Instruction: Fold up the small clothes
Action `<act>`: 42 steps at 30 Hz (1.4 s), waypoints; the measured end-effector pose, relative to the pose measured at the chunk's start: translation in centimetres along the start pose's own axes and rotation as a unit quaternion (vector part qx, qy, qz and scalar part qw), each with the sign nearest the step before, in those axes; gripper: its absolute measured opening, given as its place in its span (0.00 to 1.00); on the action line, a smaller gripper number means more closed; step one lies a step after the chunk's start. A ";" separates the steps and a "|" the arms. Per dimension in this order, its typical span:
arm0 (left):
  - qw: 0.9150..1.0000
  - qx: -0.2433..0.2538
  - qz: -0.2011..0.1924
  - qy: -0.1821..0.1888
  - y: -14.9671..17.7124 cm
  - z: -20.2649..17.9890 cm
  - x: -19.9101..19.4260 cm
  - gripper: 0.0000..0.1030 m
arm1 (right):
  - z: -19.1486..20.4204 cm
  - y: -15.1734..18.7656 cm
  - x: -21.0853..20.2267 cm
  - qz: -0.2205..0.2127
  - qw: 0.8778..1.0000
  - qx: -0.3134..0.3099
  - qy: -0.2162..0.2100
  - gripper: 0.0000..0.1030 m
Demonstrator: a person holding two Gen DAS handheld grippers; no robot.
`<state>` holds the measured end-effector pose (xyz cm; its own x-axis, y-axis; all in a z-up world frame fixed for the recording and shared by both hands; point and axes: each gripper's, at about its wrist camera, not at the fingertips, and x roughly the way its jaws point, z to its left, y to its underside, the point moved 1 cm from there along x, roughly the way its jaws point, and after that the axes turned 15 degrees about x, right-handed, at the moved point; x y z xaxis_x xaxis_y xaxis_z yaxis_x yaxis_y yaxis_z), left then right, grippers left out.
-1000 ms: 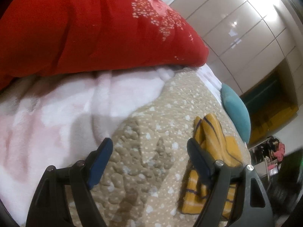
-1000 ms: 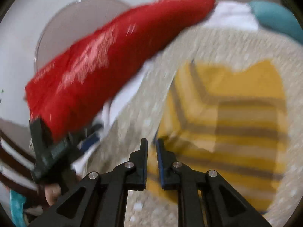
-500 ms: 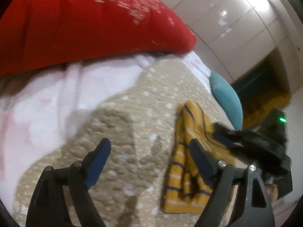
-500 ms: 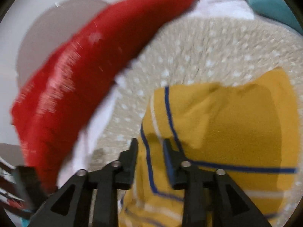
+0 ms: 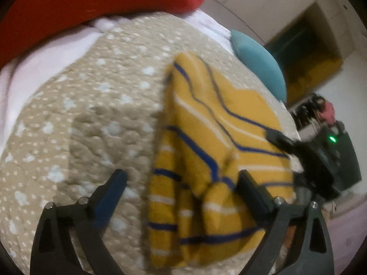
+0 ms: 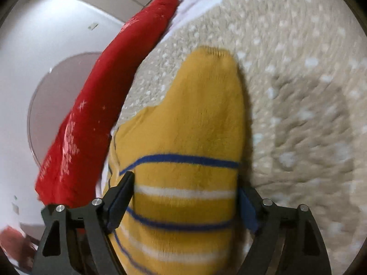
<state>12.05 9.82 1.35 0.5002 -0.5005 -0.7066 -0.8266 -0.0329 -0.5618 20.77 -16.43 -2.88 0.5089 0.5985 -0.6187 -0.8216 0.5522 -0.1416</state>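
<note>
Lying on the beige quilted bedspread with white dots [image 5: 87, 105], the small mustard-yellow knit garment with blue and white stripes [image 5: 206, 137] is seen partly folded, one layer doubled over along its left edge in the left wrist view. The left gripper [image 5: 181, 183] is held wide open above the bedspread; nothing is gripped, and the garment's lower part is framed between its jaws. The right gripper [image 6: 185, 192] is also spread wide, with the striped fabric passing between the fingers; no clamping is visible, though contact at the pads cannot be judged through the blur. In the left view the right gripper is seen at the garment's right edge. A red pillow with white print [image 6: 96, 114] is stacked over white fleece bedding [image 5: 45, 55] beyond the garment. A teal cushion [image 5: 259, 64] is seen near the far edge of the bedspread.
</note>
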 end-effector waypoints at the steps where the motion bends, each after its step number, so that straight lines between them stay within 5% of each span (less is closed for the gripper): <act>1: 0.999 -0.005 0.001 0.041 0.0 -0.4 0.2 0.47 | -0.1 -0.1 0.1 -0.002 1.000 0.010 -0.006 0.73; 2: 0.997 -0.014 0.007 0.078 0.0 -0.8 0.6 0.40 | -0.3 -0.4 0.2 0.002 1.000 0.025 -0.019 0.66; 4: 0.998 0.000 -0.006 0.063 -0.1 -2.1 0.6 0.40 | -0.3 -0.8 -0.5 0.018 0.998 0.043 -0.043 0.45; 7: 0.995 0.015 -0.031 0.088 -0.5 -4.3 0.4 0.36 | 1.3 -0.4 -3.7 0.014 0.999 0.008 -0.052 0.41; 10: 0.995 0.021 -0.024 0.096 -0.4 -5.3 1.1 0.36 | 3.0 0.4 -7.4 -0.025 0.998 -0.045 -0.046 0.42; 15: 0.995 -0.042 0.014 0.089 0.3 -2.8 2.7 0.36 | 2.6 0.3 -6.9 -0.046 0.992 -0.083 0.086 0.53; 19: 0.996 -0.049 -0.007 0.078 0.4 -1.7 0.9 0.36 | 5.1 2.3 -9.2 -0.097 0.986 -0.108 0.082 0.53; 28: 0.998 -0.044 -0.040 0.030 0.3 -0.3 -2.1 0.53 | 9.4 6.9 -11.6 -0.251 0.929 -0.204 0.179 0.53; 31: 0.998 -0.024 -0.058 -0.028 0.5 -0.2 -3.6 0.55 | 9.2 7.1 -10.9 -0.207 0.941 -0.208 0.168 0.39; 34: 0.996 -0.025 -0.075 -0.048 0.7 0.6 -5.0 0.62 | 7.9 7.2 -8.3 -0.146 0.952 -0.196 0.183 0.39; 36: 0.994 -0.025 -0.086 -0.062 1.0 0.9 -5.9 0.65 | 6.9 7.5 -5.8 -0.116 0.943 -0.213 0.226 0.39; 38: 0.993 -0.024 -0.092 -0.073 1.1 1.4 -6.7 0.67 | 8.1 8.6 -5.1 -0.138 0.924 -0.246 0.258 0.40; 42: 0.989 -0.026 -0.105 -0.099 0.9 1.7 -7.3 0.70 | 12.2 10.5 -5.9 -0.157 0.929 -0.271 0.195 0.40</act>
<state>8.09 14.93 5.25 0.6990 -0.2981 -0.6500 -0.7084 -0.1646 -0.6863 12.34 -7.07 8.73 0.7006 0.1417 -0.6993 -0.7106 0.2281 -0.6656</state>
